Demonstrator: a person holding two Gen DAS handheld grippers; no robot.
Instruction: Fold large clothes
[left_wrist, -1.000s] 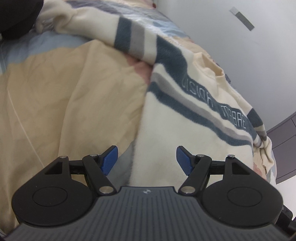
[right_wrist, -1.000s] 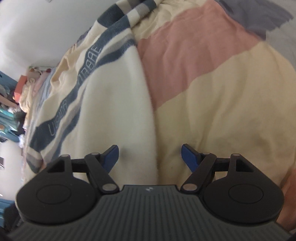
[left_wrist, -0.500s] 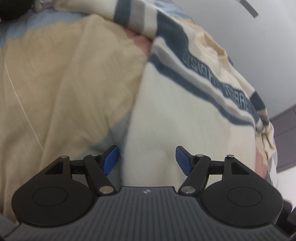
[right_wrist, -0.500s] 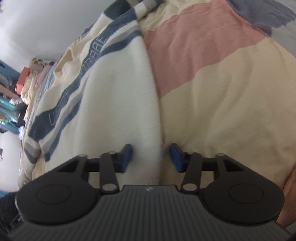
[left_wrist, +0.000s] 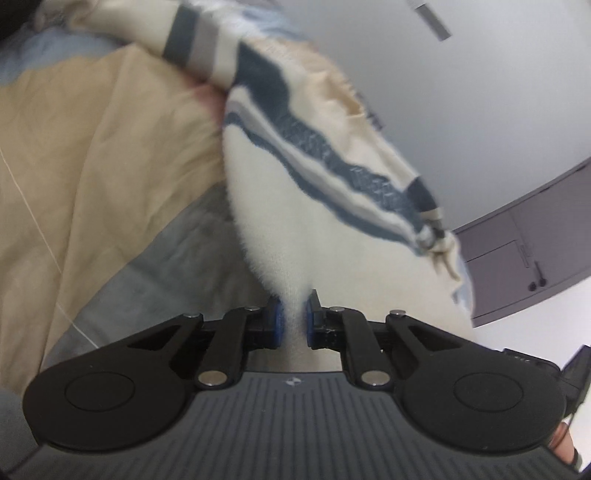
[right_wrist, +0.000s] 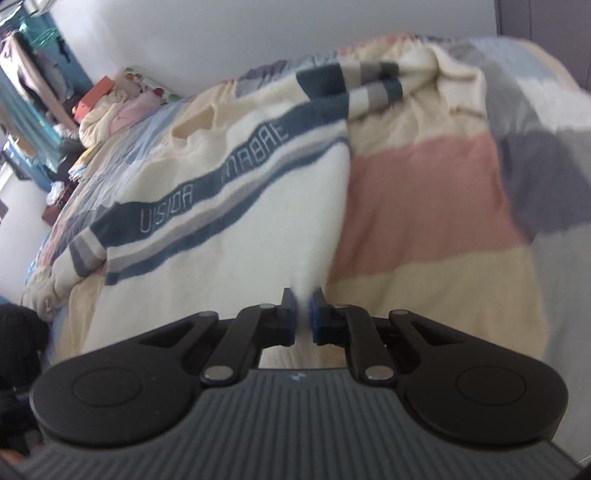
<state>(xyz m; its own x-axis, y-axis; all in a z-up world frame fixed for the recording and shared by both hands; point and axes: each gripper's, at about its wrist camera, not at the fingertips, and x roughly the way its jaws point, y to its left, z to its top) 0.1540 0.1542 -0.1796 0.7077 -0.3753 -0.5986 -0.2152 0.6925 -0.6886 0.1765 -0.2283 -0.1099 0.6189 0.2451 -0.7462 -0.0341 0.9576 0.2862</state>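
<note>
Now both sets of jaws have just been closing, and each is pinched nearly shut on a fold of the cream sweater (left_wrist: 332, 229). The left gripper (left_wrist: 293, 315) holds a narrow tuck of the plain lower fabric between its blue pads; the right gripper (right_wrist: 303, 314) grips a similar tuck at the sweater's edge, next to the pink band of the bedspread (right_wrist: 424, 192). From each grip the sweater runs away across the bed, its striped sleeve (right_wrist: 369, 85) bunched at the far side and the rest lying partly rumpled.

The risk, as I judge it, lies in how little cloth each pinch takes: fluffy knit may slip free when lifted, or one corner may let go and leave the fold crooked. The jaws could also catch the bedspread along with the hem and drag it up.

White lettering on the navy chest stripe (right_wrist: 207, 192) reads roughly "VISION" and a second word like "MABAE"; it is blurred.
</note>
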